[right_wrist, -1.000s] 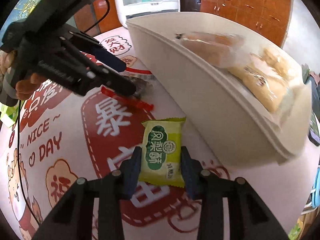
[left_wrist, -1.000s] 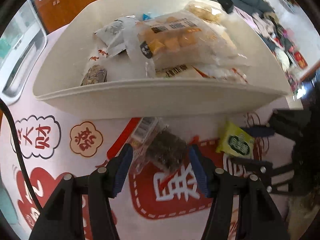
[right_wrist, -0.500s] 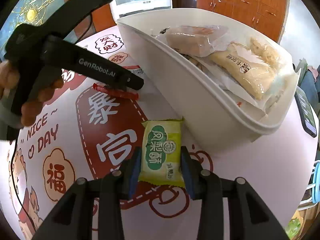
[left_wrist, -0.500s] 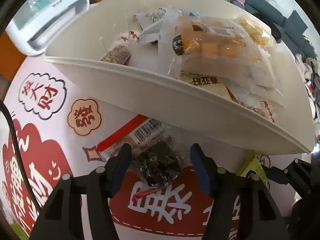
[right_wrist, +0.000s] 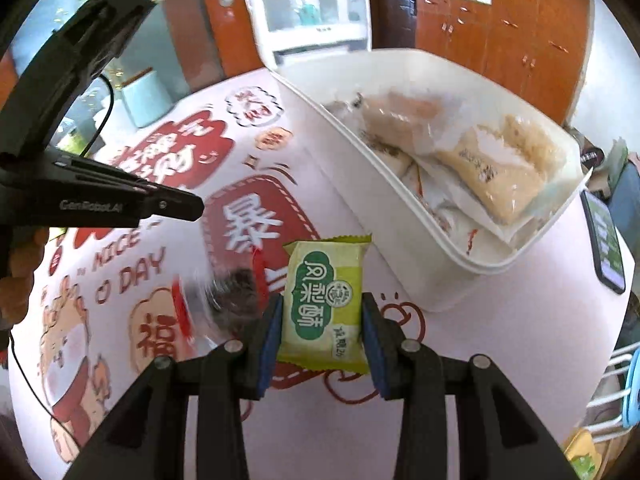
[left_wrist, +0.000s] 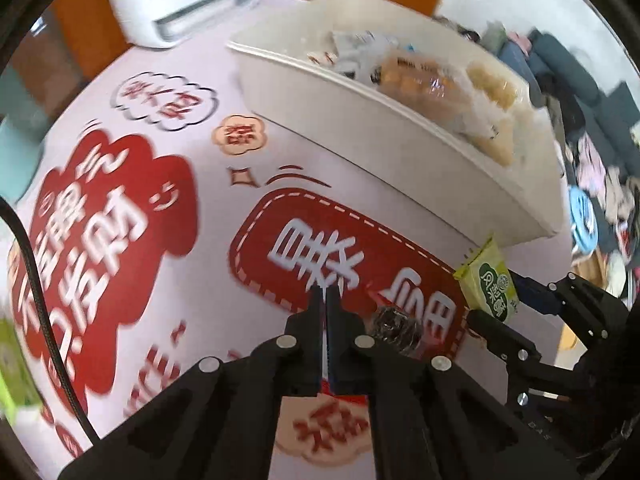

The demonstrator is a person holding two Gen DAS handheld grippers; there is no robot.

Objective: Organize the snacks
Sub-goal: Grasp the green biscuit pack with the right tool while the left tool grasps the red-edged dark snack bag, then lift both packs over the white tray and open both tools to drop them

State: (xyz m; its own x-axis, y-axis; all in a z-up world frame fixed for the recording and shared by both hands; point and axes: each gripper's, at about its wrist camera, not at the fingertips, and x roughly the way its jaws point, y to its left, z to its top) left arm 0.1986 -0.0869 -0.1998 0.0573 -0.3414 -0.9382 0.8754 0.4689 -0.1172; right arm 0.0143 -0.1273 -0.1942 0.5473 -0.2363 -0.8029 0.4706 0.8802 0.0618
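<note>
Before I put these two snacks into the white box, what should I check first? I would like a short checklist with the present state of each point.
1. Right claw shut on the green packet: ok, pads press both sides.
2. Left claw on the dark packet: cannot tell how firm; its jaws have just closed, with only a thin wrapper edge between them.
3. Claws apart from each other: ok.
4. Room in the white box: not ok at the near end, where bags are piled to the rim; the far end looks freer.
5. Phone beside the box, off the path: ok.
</note>
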